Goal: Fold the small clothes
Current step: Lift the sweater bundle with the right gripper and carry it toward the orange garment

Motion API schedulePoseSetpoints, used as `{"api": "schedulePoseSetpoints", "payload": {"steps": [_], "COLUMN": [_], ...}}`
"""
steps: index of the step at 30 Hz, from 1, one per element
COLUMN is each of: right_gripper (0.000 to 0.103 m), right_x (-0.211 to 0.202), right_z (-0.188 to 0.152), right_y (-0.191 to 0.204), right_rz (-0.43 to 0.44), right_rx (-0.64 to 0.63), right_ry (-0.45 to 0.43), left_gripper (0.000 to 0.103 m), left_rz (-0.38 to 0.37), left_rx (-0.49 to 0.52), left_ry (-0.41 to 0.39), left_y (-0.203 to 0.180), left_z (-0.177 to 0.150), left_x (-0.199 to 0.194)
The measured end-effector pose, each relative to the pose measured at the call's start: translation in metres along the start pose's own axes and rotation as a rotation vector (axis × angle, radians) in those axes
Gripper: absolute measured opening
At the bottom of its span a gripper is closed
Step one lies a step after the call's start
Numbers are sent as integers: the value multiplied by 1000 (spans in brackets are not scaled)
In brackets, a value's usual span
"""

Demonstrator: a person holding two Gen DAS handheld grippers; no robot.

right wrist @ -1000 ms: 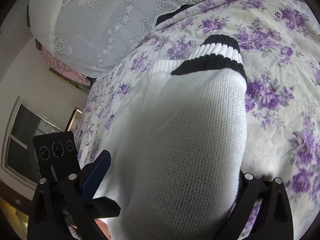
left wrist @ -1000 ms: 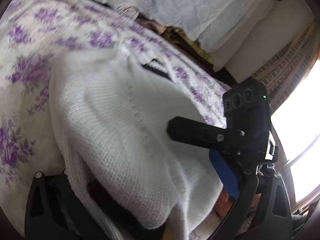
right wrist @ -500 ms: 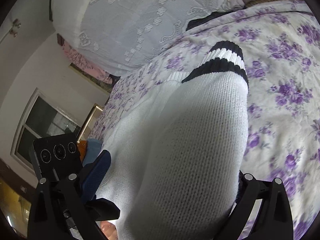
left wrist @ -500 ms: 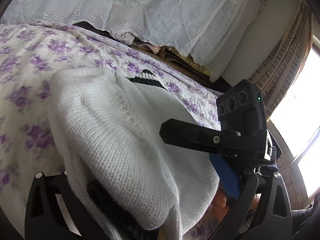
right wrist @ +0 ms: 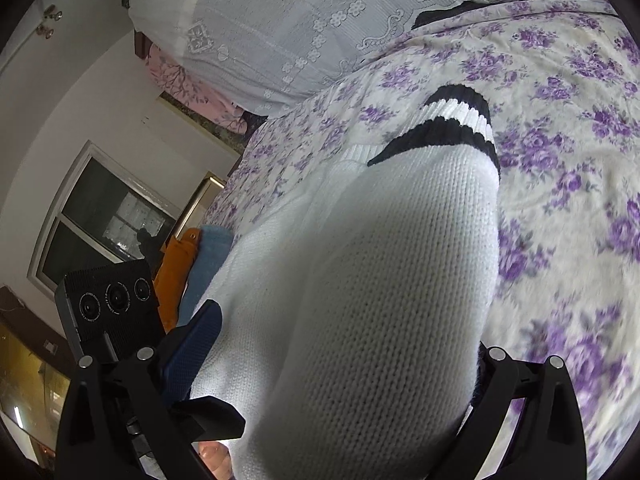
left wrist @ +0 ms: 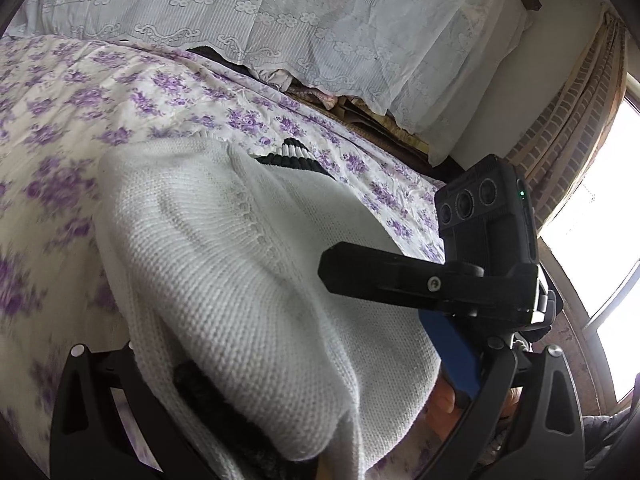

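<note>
A white knitted sweater (left wrist: 224, 264) with black-striped ribbed cuffs (right wrist: 452, 128) hangs from both grippers above a bed with a purple-flowered cover (left wrist: 80, 92). My left gripper (left wrist: 280, 452) is shut on the sweater's near edge; the knit drapes over the jaws and hides the fingertips. My right gripper (right wrist: 328, 448) is shut on the other near edge of the sweater (right wrist: 360, 280), its fingertips also hidden under the knit. The far end with the cuffs still rests on the bed. The right gripper's body (left wrist: 480, 248) shows in the left wrist view.
A white lace cover (left wrist: 320, 20) lies over pillows at the head of the bed. A brick wall and a bright window (left wrist: 592, 168) are to the right. Orange and blue clothes (right wrist: 188, 264) lie at the bed's left edge, by a dark window (right wrist: 100, 224).
Both grippers have risen and tilted back with the sweater, lifting its near end higher off the bed. More of the room beyond the bed shows in both views.
</note>
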State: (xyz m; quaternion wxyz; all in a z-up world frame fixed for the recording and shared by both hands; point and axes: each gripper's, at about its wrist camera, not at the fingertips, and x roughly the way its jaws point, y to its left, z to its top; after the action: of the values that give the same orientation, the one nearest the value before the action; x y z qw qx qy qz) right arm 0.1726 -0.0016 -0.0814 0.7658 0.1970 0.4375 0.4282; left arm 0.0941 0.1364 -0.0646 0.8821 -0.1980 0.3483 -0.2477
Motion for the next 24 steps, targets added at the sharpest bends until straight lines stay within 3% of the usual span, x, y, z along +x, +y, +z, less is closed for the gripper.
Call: {"api": "schedulePoseSetpoints", "payload": {"steps": [10,24], "right_gripper": [100,100], "right_x": [-21,-25], "right_z": [-38,-59], "right_y": [31,75], "right_rz": [-11,17], "right_rx": [-7,-60], "right_ry": [-13,-19], "left_gripper": [98,98], "left_rz": [-8,14], "left_rx": [2,20], "left_ry": [-5,-58], "left_y": [-17,-24], "left_z": [-26,-44], "left_x": [-30,-84]}}
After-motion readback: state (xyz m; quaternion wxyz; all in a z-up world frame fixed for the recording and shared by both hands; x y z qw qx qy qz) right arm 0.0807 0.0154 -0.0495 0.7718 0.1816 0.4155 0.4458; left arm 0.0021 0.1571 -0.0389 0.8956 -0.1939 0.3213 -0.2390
